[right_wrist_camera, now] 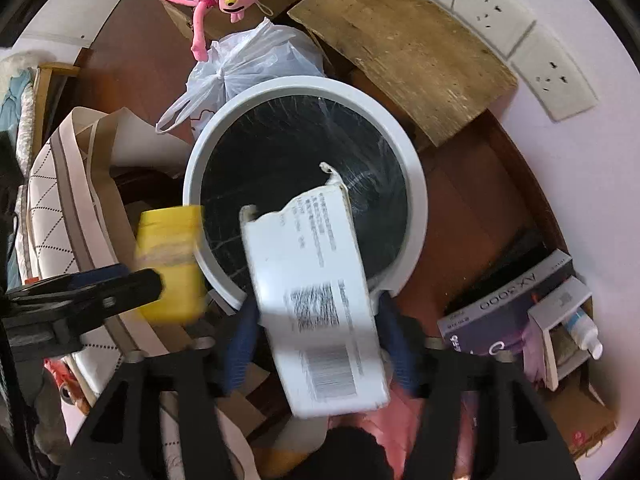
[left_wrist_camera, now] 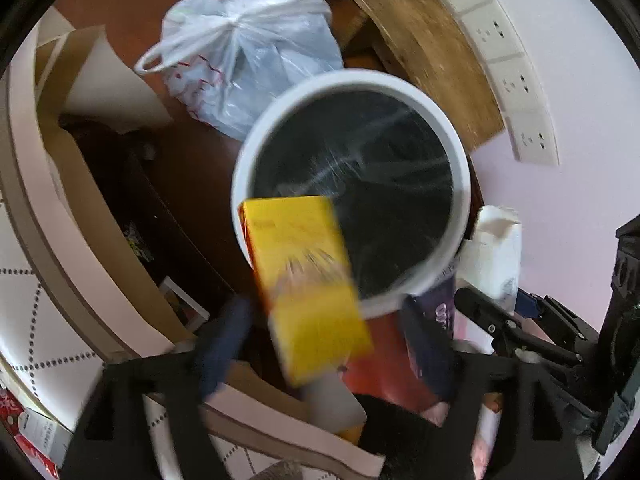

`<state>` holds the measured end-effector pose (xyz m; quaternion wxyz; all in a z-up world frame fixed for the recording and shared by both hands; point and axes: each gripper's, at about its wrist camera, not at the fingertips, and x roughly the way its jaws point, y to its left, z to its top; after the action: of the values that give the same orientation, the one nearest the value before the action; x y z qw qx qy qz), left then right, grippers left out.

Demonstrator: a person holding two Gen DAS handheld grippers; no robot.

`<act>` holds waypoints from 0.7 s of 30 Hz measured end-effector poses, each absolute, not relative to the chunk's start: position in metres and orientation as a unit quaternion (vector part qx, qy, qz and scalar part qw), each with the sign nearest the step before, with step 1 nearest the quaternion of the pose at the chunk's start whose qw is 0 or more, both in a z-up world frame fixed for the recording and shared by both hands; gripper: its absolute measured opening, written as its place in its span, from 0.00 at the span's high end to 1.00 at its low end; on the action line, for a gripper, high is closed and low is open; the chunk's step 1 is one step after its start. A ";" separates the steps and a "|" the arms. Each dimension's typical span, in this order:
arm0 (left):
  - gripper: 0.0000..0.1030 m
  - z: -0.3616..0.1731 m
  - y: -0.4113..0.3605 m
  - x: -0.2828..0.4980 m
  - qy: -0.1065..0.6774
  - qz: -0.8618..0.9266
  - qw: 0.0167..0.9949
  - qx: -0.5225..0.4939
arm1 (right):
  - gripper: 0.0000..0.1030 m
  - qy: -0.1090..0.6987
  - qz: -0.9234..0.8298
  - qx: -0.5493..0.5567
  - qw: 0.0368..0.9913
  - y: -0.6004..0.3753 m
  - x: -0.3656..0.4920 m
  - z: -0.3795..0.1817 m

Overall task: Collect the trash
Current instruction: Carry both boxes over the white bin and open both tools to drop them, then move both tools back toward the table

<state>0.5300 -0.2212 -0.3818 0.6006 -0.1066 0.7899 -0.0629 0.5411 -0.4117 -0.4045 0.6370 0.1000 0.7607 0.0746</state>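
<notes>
Cardboard on both sides: the left tool [left_wrist_camera: 328, 316] is closed on a yellow carton [left_wrist_camera: 308, 280], the right tool [right_wrist_camera: 316, 328] on a torn white box [right_wrist_camera: 316, 296] with barcode labels. Each hangs at the near rim of the white trash bin [right_wrist_camera: 412, 184], over its black liner. Both look light, stiff yet crushable, probably empty; gripping across the flat faces near the lower end seems soundest.
</notes>
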 end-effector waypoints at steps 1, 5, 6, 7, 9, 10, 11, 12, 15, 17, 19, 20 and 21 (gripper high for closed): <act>0.03 -0.380 -0.217 0.530 0.785 -0.057 0.607 -0.107 | 0.12 0.758 0.076 0.104 0.640 -0.412 0.542 -0.406; 0.03 -0.367 -0.207 0.525 0.760 -0.032 0.641 -0.097 | 0.01 0.743 0.067 0.109 0.657 -0.415 0.539 -0.400; 0.03 -0.364 -0.205 0.523 0.749 -0.023 0.656 -0.090 | 0.00 0.738 0.061 0.103 0.664 -0.415 0.537 -0.397; 0.03 -0.360 -0.204 0.520 0.741 -0.015 0.667 -0.080 | 0.00 0.733 0.056 0.095 0.671 -0.414 0.534 -0.392; 0.03 -0.347 -0.202 0.511 0.719 0.011 0.692 -0.054 | 0.00 0.721 0.048 0.076 0.687 -0.414 0.528 -0.381; 0.03 -0.341 -0.202 0.507 0.709 0.022 0.704 -0.042 | 0.00 0.716 0.045 0.069 0.693 -0.414 0.526 -0.377; 0.03 -0.333 -0.201 0.501 0.697 0.034 0.715 -0.032 | 0.00 0.710 0.040 0.058 0.700 -0.414 0.522 -0.372; 0.03 -0.328 -0.200 0.497 0.690 0.040 0.722 -0.031 | 0.00 0.704 0.036 0.044 0.708 -0.413 0.518 -0.366; 0.03 -0.313 -0.198 0.480 0.675 0.046 0.735 -0.034 | 0.00 0.690 0.035 0.018 0.723 -0.411 0.506 -0.348; 0.03 -0.302 -0.200 0.469 0.666 0.050 0.744 -0.029 | 0.00 0.683 0.035 0.009 0.729 -0.411 0.497 -0.337; 0.03 -0.295 -0.202 0.460 0.659 0.053 0.750 -0.025 | 0.00 0.675 0.033 0.007 0.737 -0.412 0.489 -0.325; 0.03 -0.290 -0.203 0.455 0.655 0.054 0.754 -0.024 | 0.00 0.671 0.034 0.006 0.740 -0.413 0.484 -0.319; 0.03 -0.285 -0.205 0.450 0.651 0.054 0.757 -0.022 | 0.00 0.667 0.036 0.007 0.744 -0.415 0.478 -0.311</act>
<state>0.4497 -0.2047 -0.2847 0.7572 -0.0221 0.6505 0.0543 0.4782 -0.4147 -0.3110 0.7444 0.0069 0.6668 0.0357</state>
